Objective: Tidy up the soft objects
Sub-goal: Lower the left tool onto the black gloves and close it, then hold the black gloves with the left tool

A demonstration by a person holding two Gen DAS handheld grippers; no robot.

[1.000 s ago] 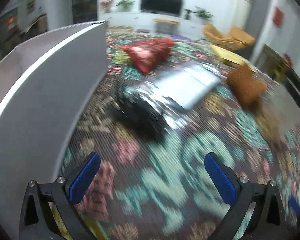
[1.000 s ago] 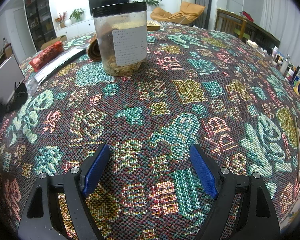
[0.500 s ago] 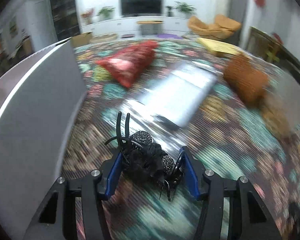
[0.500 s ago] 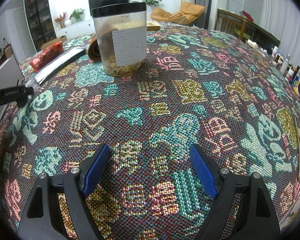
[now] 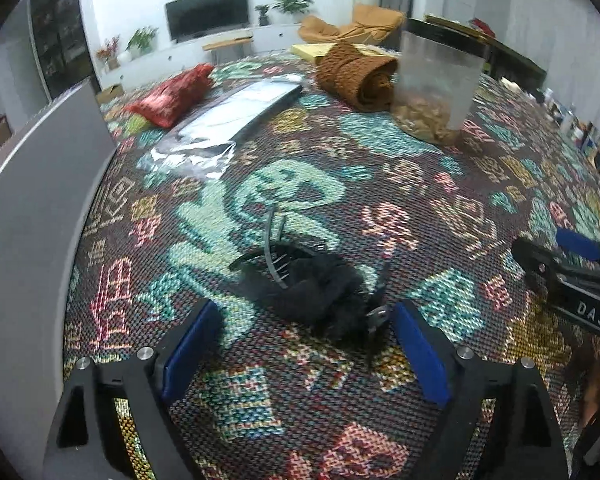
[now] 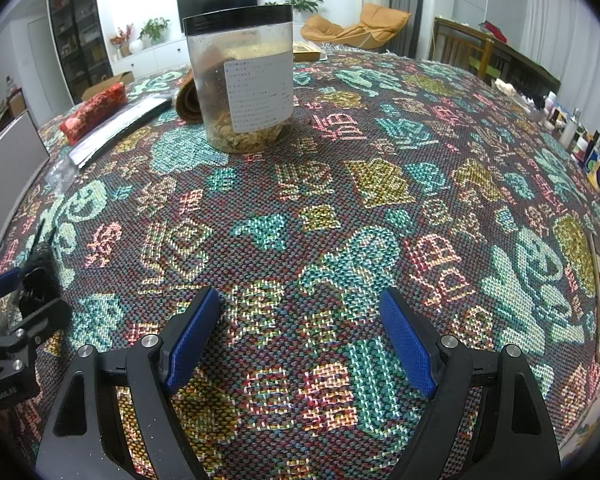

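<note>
A black hair clip with a fluffy bow (image 5: 312, 286) lies on the patterned tablecloth (image 5: 400, 184). My left gripper (image 5: 304, 344) is open, and the clip lies between and just ahead of its blue pads. The clip also shows at the far left of the right wrist view (image 6: 40, 276). My right gripper (image 6: 300, 336) is open and empty above the cloth. A rolled brown knit cloth (image 5: 356, 76), a red soft pouch (image 5: 172, 94) and a silver foil bag (image 5: 224, 124) lie farther back.
A clear jar with a black lid (image 6: 246, 80) stands mid-table, also seen in the left wrist view (image 5: 438, 84). A grey box wall (image 5: 32, 216) rises at the left. Small bottles (image 6: 580, 144) line the right table edge. My right gripper's body (image 5: 572, 280) shows at the right.
My left gripper was shut on the black hair clip half a second ago; now it has opened and the clip lies on the cloth, farther right. The right gripper has not moved.
</note>
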